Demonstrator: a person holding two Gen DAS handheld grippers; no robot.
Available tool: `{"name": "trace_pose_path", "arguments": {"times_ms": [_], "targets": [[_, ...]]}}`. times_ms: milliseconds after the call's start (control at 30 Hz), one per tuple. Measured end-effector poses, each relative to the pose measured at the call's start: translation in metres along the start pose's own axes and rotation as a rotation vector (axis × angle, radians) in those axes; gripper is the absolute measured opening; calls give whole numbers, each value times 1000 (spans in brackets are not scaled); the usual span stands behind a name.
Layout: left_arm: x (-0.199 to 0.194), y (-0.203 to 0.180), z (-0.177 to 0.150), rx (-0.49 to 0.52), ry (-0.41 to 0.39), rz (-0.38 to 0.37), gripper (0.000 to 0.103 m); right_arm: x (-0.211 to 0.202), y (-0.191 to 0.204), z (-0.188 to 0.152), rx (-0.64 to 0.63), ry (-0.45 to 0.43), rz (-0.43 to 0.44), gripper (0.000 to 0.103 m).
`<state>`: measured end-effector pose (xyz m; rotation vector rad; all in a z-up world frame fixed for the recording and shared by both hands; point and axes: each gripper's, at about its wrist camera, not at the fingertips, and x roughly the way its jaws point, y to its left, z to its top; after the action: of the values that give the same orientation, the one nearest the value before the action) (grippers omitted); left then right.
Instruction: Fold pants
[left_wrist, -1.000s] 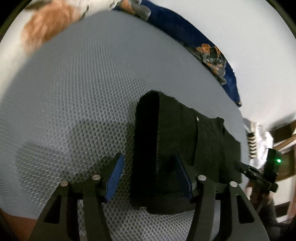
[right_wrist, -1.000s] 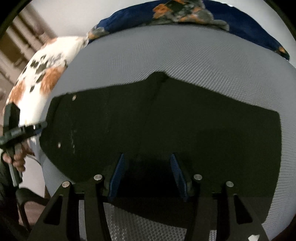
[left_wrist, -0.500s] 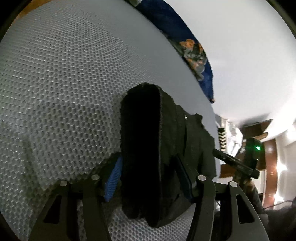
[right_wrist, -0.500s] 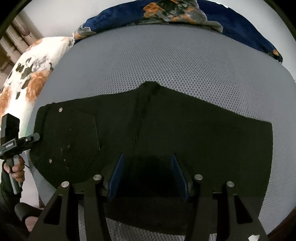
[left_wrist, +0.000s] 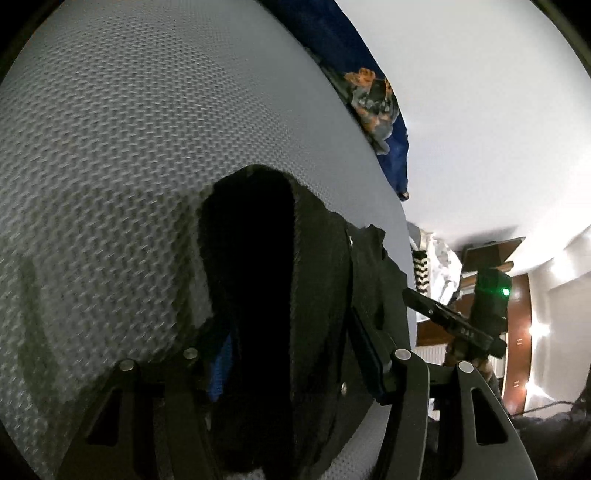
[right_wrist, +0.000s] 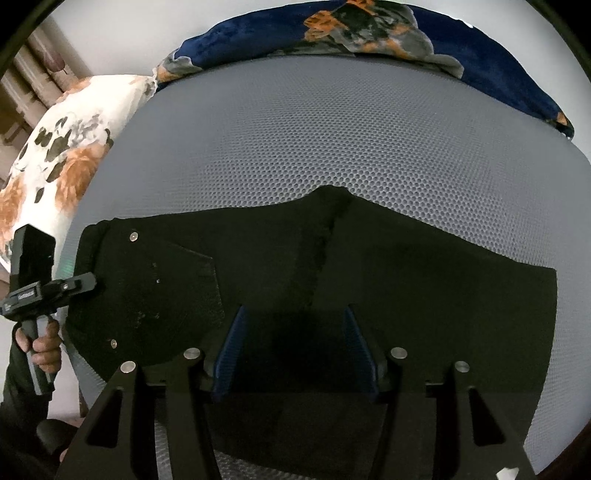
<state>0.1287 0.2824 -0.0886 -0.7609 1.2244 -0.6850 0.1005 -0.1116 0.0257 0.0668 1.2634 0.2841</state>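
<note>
Clearly, the black pants lie spread across the grey mesh bed surface, filling the middle and lower part of the right wrist view, with a seam running down the centre and a pocket with small rivets toward the left. The right gripper sits low in the frame with its blue-padded fingers parted wide over the near edge of the fabric, nothing clamped between them. In the left wrist view, the left gripper has its fingers on either side of a raised fold of the pants, the cloth bunching up between the pads in the lower centre; whether the jaws actually pinch it is hard to tell. At the far left of the right wrist view, the left gripper is seen from the side at the waistband end. A floral pillow lies upper left, and a navy floral blanket runs along the top.
</note>
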Motion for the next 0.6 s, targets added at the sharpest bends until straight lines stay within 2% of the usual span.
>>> {"name": "trace_pose_path", "arguments": {"times_ms": [33,67,133,267,333,467,600], "targets": [[2,-2,1,-3,-4,8,55,-2,-1,-1,3,-6,0,53],[4,-4,1,-6,-3,36,47,-4,-4,-2,10,-15,4,53],[8,-13,0,15,7,125,37,-9,-9,-4,26,-34,11,53],[6,-32,-5,16,-10,193,29,-21,-21,-8,54,-67,16,53],[3,-42,-7,-4,-26,189,26,-29,-30,-12,69,-92,20,53],[-2,-69,-12,-64,-67,135,24,-43,-48,-22,103,-137,29,54],[3,-110,-16,-66,-92,107,24,-55,-72,-31,146,-175,43,54]]}}
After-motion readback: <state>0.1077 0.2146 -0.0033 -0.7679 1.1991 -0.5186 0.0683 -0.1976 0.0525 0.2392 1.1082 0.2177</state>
